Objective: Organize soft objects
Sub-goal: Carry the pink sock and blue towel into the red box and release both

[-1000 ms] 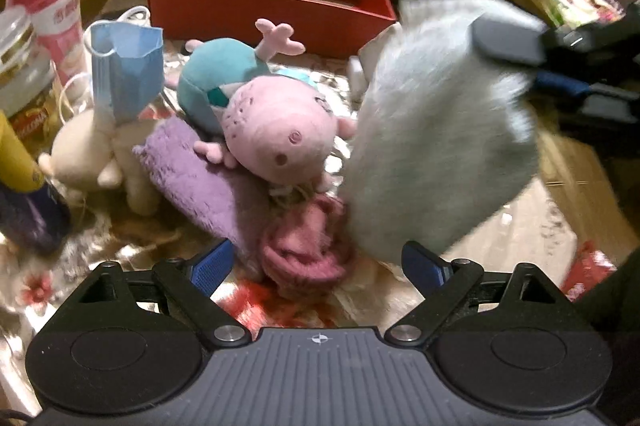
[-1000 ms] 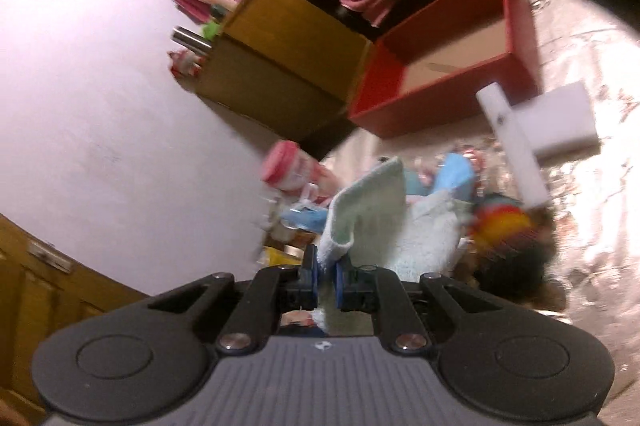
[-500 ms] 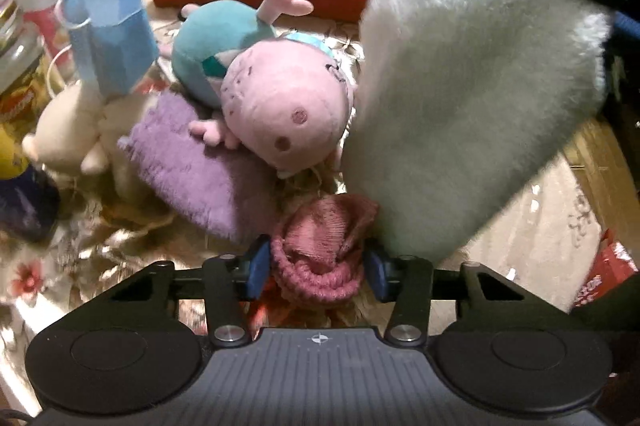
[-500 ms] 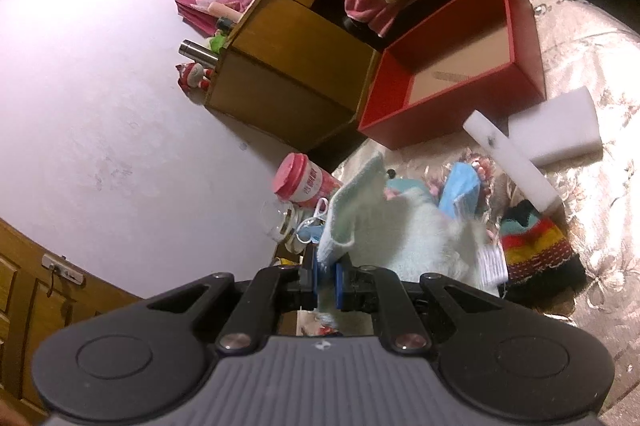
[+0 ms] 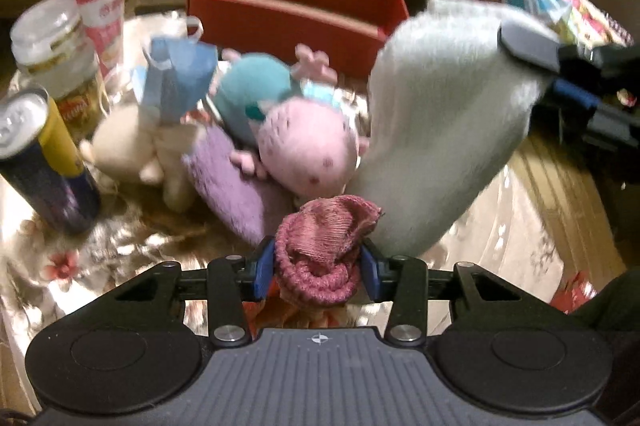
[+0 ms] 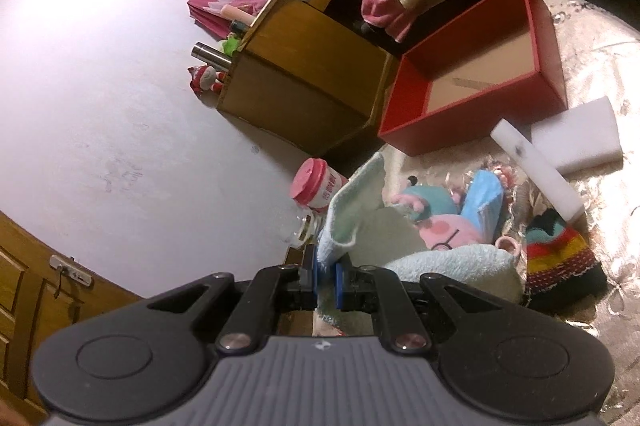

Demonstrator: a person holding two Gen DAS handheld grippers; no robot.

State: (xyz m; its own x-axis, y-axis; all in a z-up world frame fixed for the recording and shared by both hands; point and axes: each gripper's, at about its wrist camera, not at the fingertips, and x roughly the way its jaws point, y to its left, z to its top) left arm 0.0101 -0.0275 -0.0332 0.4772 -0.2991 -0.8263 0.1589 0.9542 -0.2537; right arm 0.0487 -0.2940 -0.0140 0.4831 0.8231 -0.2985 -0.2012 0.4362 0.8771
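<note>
My left gripper is shut on a rolled pink knitted sock, lifted just off the table. My right gripper is shut on a pale mint fluffy towel, which hangs in the air at the right of the left wrist view. Behind lie a pink and teal pig plush, a purple fluffy cloth, a cream plush and a blue face mask. An open, empty red box stands at the back; it also shows in the right wrist view.
A can, a glass jar and a pink-lidded cup stand at the left. White foam blocks and a striped knit hat lie near the box. A wooden cabinet is beyond the table.
My left gripper moved forward, closed on the pink sock and lifted it slightly. My right gripper kept hold of the mint towel and shifted a little with it.
</note>
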